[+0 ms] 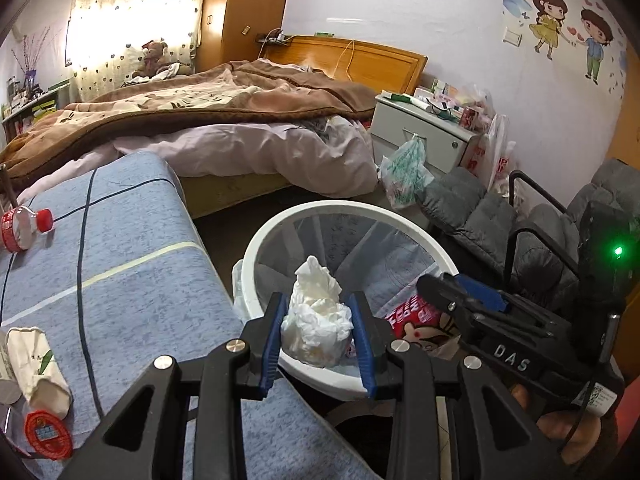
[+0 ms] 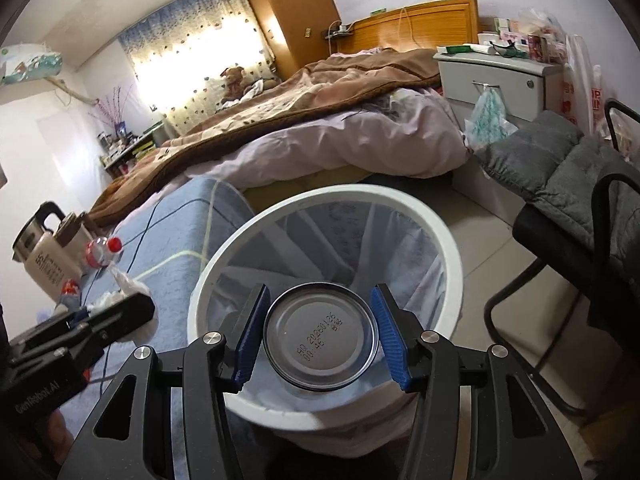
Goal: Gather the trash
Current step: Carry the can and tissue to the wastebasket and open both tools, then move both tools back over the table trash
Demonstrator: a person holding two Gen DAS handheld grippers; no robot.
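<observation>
My left gripper (image 1: 317, 300) is shut on a crumpled white tissue (image 1: 316, 320), holding it above the near rim of the white trash bin (image 1: 348, 205). The bin is lined with a clear bag. In the right wrist view, my right gripper (image 2: 319, 292) is shut on a can (image 2: 320, 340). Its silver base with a printed date faces the camera, over the bin's (image 2: 452, 248) mouth. The left wrist view shows the right gripper (image 1: 440, 282) from the side with the can's red cartoon label (image 1: 416, 316). The left gripper (image 2: 136, 304) and tissue (image 2: 128, 286) appear left of the bin.
A blue-covered table (image 1: 140, 260) left of the bin holds a red-capped bottle (image 1: 24, 226), a crumpled paper pack (image 1: 36, 364), a red round lid (image 1: 47, 436) and a kettle (image 2: 44, 248). A grey-cushioned chair (image 2: 560, 184) stands to the right. The bed (image 1: 240, 120) and nightstand (image 1: 424, 132) lie behind.
</observation>
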